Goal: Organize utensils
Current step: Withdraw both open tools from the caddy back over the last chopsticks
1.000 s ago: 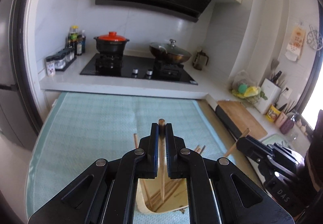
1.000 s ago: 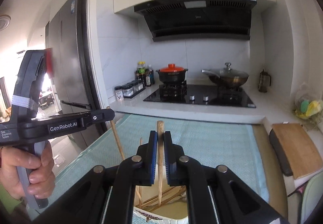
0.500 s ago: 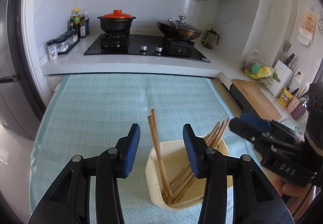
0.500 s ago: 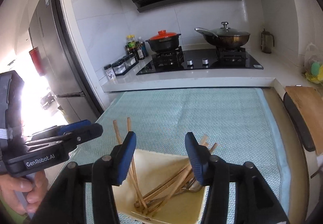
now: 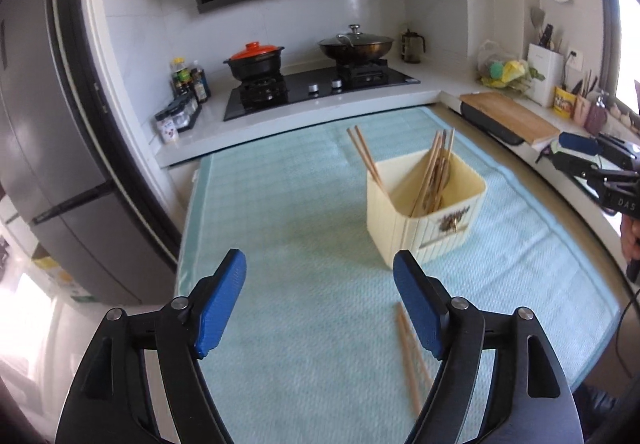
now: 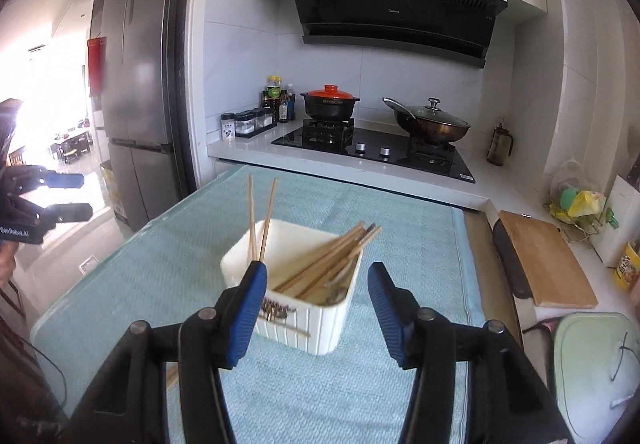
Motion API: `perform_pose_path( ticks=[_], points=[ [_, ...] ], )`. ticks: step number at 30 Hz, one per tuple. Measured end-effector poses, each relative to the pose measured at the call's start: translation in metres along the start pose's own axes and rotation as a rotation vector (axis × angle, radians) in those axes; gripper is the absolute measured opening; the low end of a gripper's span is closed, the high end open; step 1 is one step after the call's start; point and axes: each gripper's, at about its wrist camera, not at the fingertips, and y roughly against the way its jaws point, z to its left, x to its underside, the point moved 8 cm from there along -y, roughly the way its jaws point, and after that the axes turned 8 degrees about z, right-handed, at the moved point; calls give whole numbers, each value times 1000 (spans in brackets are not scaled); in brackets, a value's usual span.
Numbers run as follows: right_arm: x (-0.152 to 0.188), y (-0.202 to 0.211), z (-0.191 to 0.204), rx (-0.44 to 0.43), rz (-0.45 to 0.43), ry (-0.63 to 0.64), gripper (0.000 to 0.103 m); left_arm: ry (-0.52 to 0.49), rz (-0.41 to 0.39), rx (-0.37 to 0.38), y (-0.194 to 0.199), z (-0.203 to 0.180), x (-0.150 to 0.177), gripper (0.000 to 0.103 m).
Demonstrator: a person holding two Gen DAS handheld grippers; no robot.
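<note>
A cream square utensil holder (image 5: 426, 220) stands on the teal mat (image 5: 304, 228); it also shows in the right wrist view (image 6: 304, 308). Several wooden chopsticks (image 5: 432, 172) lean inside it, two of them (image 6: 260, 220) upright at one corner. More chopsticks (image 5: 410, 360) lie on the mat by my left gripper's right finger. My left gripper (image 5: 320, 304) is open and empty, back from the holder. My right gripper (image 6: 316, 304) is open and empty, just in front of the holder.
A stove with a red-lidded pot (image 5: 254, 60) and a wok (image 5: 354, 46) is behind the mat. A wooden cutting board (image 6: 544, 260) lies to the right. A fridge (image 6: 140, 84) stands at the left. Spice jars (image 6: 244, 124) sit on the counter.
Both grippers let go of the chopsticks they held, opened wide, and drew back from the holder. The released chopsticks now stand in the holder.
</note>
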Motion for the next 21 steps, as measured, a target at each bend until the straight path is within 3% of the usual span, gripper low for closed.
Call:
perform_pose_path(
  ticks=[5,12,16,21],
  points=[
    [61,27,24,53,22,33,54,76,11,20,24,2,58,83],
    [146,27,57,20,105,-51,54,190,21,60,19,-21,120,85],
    [181,15,61,32,167,-89,54,224,53,63,2,-30,138,85],
    [196,13,56,53,196,-109,54,257,62,79,-9,-29,143,85]
  ],
)
